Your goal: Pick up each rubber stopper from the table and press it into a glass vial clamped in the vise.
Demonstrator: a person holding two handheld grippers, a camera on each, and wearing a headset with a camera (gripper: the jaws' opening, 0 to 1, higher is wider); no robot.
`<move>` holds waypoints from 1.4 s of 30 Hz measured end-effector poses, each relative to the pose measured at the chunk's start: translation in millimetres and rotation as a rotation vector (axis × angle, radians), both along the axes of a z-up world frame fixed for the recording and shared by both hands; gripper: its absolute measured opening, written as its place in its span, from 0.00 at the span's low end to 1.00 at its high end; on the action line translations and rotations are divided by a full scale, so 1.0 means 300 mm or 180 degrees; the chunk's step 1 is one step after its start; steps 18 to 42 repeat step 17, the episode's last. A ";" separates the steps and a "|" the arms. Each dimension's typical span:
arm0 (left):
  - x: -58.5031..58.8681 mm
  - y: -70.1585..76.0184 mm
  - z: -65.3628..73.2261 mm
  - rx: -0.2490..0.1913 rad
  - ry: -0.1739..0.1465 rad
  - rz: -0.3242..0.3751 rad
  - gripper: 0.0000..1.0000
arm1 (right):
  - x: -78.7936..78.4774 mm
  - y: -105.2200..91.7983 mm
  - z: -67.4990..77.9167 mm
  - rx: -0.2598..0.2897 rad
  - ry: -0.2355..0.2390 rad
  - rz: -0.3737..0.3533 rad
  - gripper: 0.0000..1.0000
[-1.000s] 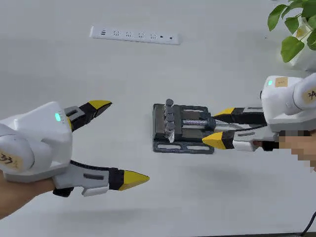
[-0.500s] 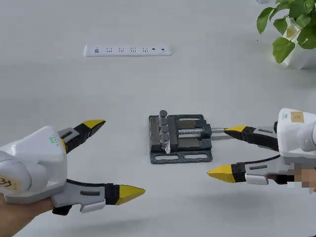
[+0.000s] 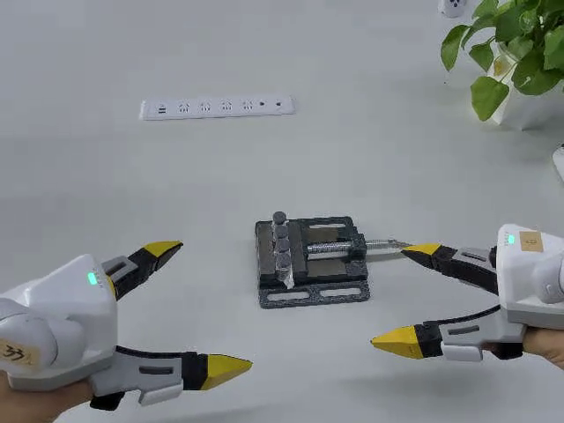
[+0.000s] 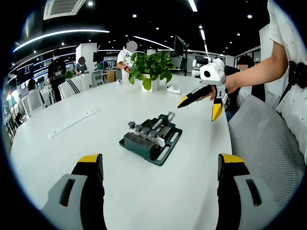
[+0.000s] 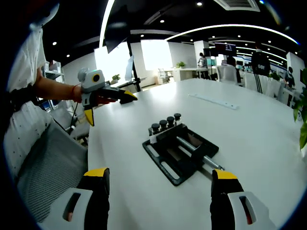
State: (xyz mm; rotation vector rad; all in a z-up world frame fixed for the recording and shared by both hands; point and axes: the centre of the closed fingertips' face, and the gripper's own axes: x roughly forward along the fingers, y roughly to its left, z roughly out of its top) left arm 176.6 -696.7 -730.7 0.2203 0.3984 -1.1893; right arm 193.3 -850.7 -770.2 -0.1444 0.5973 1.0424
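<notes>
Head view from my end: the vise [image 3: 313, 264] sits flat in the middle of the white surface [image 3: 397, 159], with a row of four glass vials [image 3: 285, 271] clamped upright at its left end, side by side. Each one has a dark rubber stopper [image 3: 280, 218] sitting in its mouth, so that's where the stoppers are, up in the vials. The vise's screw handle [image 3: 381, 244] pokes out to the right. My left gripper [image 3: 207, 306] is down at the lower left, well apart from the vise, jaws spread wide with nothing between them. The right gripper [image 3: 395, 295] is off to the right of the vise, jaws spread wide too and holding nothing. Its upper yellow tip looks just beside the end of the screw handle here, but I can't tell if it's touching. Left gripper view shows the right gripper held up off the surface beyond the vise, and right gripper view has the left one likewise raised on the far side. Further back on the surface there's a white power strip [image 3: 217, 107] lying flat, and a leafy potted plant [image 3: 515, 48] in the far right corner. Both gripper views catch an office with a few people around in the background.
</notes>
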 end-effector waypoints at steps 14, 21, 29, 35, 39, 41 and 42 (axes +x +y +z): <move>-0.010 -0.005 -0.008 0.0012 0.0018 -0.0028 0.99 | -0.004 -0.007 0.018 0.0036 -0.0038 -0.0049 0.87; -0.009 -0.003 -0.009 0.0006 0.0020 -0.0025 0.99 | -0.004 -0.009 0.020 0.0034 -0.0045 -0.0061 0.87; -0.009 -0.003 -0.009 0.0006 0.0020 -0.0025 0.99 | -0.004 -0.009 0.020 0.0034 -0.0045 -0.0061 0.87; -0.009 -0.003 -0.009 0.0006 0.0020 -0.0025 0.99 | -0.004 -0.009 0.020 0.0034 -0.0045 -0.0061 0.87; -0.009 -0.003 -0.009 0.0006 0.0020 -0.0025 0.99 | -0.004 -0.009 0.020 0.0034 -0.0045 -0.0061 0.87; -0.009 -0.003 -0.009 0.0006 0.0020 -0.0025 0.99 | -0.004 -0.009 0.020 0.0034 -0.0045 -0.0061 0.87; -0.009 -0.003 -0.009 0.0006 0.0020 -0.0025 0.99 | -0.004 -0.009 0.020 0.0034 -0.0045 -0.0061 0.87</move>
